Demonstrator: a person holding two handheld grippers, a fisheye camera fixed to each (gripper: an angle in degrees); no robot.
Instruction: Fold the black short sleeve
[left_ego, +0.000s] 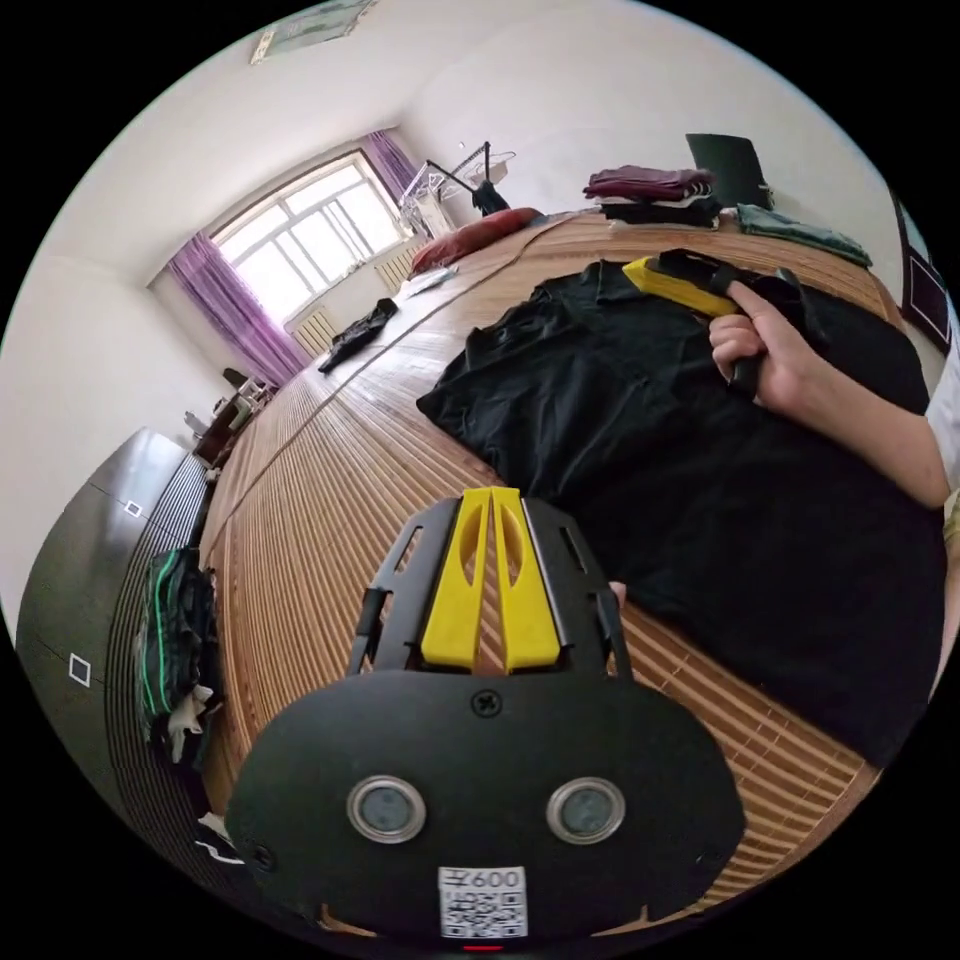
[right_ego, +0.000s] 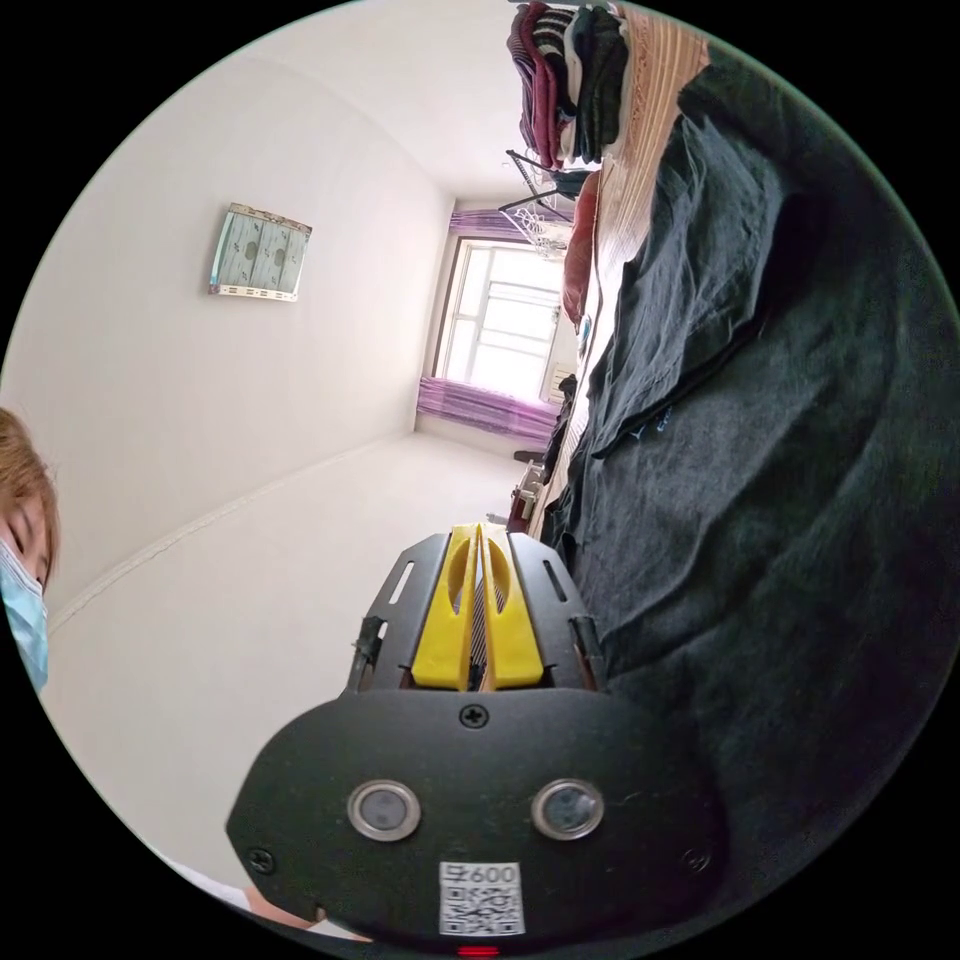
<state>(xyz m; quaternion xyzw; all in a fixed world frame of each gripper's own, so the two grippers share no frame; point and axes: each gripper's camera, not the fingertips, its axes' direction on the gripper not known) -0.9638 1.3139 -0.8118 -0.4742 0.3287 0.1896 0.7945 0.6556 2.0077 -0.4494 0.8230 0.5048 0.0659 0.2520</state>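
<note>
A: How far along is the fold judged to be?

B: Barely begun, if at all. The black shirt (left_ego: 700, 470) is seen spread out almost flat on the bamboo mat (left_ego: 330, 500), with creases near its collar end. No finished fold is made out in the left gripper view.

A: And the tools?

B: The left gripper (left_ego: 491, 500) is held over bare mat just beside the shirt's edge. Its yellow jaws are brought together, tips touching, and nothing is caught between them. The right gripper (left_ego: 668, 278) is seen further off in a hand (left_ego: 765, 345), low over the far part of the shirt. In the right gripper view that gripper (right_ego: 479, 535) is shown with jaws closed and nothing in them, and the shirt (right_ego: 760, 480) is seen close alongside, one layer lapped over another near the collar. Whether that is a fold or just a rumple cannot be told.

A: So what is left?

B: Nearly everything, it is judged: the sleeves and sides are yet to be brought in and the body doubled over. A stack of folded clothes (left_ego: 650, 192) is seen at the far end of the mat.
</note>
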